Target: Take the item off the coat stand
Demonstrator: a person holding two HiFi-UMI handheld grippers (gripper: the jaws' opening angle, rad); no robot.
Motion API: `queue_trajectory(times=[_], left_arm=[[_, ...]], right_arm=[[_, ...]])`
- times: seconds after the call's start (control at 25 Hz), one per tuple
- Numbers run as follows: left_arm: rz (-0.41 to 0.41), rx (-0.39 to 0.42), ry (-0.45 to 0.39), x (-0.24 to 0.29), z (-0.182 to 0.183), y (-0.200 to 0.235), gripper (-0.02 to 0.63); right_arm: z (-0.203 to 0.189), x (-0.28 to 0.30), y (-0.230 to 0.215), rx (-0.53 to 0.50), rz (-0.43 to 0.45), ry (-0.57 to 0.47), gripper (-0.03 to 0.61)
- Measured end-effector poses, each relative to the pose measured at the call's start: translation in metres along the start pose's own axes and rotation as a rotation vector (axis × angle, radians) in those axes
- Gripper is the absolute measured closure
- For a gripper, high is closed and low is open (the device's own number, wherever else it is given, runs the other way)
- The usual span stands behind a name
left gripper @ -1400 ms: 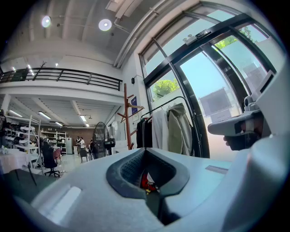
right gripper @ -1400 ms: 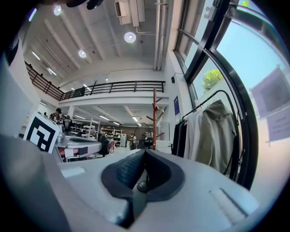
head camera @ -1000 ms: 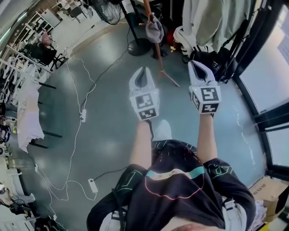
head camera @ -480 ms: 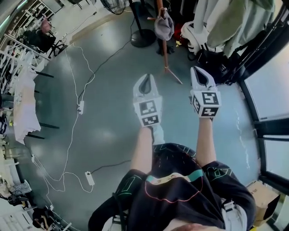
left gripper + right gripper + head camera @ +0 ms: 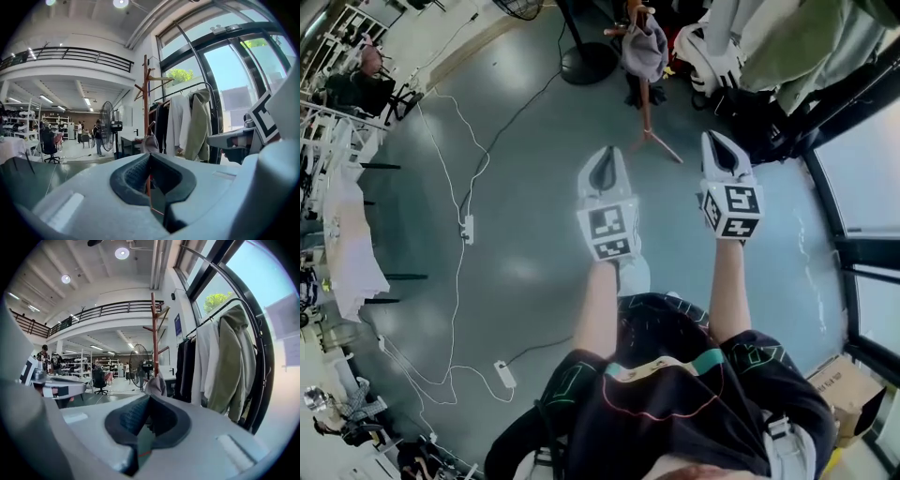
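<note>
While the person holds both grippers out in front at about the same height, the left gripper has its jaws pressed together with nothing between them. The right gripper is the same: jaws together, empty. Both point forward, well apart from each other, marker cubes facing up to the head camera, bare forearms behind them.

Neither gripper touches anything. Ahead of them, well apart, stands the wooden coat stand, its legs splayed on the grey floor. It lies between the two grippers' lines and a bit nearer the left one's in the head view. A grey item hangs on one of the stand's lower pegs, close against the pole. It looks like a soft cap, though it's too small to be sure. In both gripper views the item sits just above the closed jaw tips, with the pole rising straight up behind it.

Left of the stand is a pedestal fan on a round base. Right of it is a clothes rail with light and olive garments hanging, against a tall window. A white cable runs across the floor to a power strip. A cardboard box sits at the person's right.
</note>
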State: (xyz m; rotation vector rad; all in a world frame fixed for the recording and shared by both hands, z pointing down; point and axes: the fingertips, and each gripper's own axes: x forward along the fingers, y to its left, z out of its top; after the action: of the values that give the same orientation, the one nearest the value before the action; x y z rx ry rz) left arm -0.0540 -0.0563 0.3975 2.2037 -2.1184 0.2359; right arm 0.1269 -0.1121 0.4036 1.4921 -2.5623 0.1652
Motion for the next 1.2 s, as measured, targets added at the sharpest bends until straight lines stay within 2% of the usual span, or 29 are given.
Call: queue_trajectory(times=[0.28, 0.56, 0.76, 0.96, 1.2], left_arm=[[-0.093, 0.015, 0.018, 0.064, -0.007, 0.017, 0.603], [-0.185, -0.006, -0.044, 0.11, 0.022, 0.03, 0.603], [-0.232, -0.02, -0.056, 0.127, 0.026, 0.028, 0.603], [-0.236, -0.082, -0.092, 0.141, 0.039, 0.047, 0.603], [-0.228, -0.06, -0.064, 0.166, 0.032, 0.045, 0.603]], right_arm=[[0.001, 0.047, 0.002, -0.036, -0.049, 0.032, 0.575], [0.028, 0.078, 0.003, -0.098, -0.116, 0.023, 0.575], [0.035, 0.086, -0.005, -0.117, -0.152, 0.034, 0.575], [0.046, 0.101, -0.003, -0.138, -0.146, 0.031, 0.575], [0.036, 0.126, -0.011, -0.129, -0.118, 0.056, 0.575]])
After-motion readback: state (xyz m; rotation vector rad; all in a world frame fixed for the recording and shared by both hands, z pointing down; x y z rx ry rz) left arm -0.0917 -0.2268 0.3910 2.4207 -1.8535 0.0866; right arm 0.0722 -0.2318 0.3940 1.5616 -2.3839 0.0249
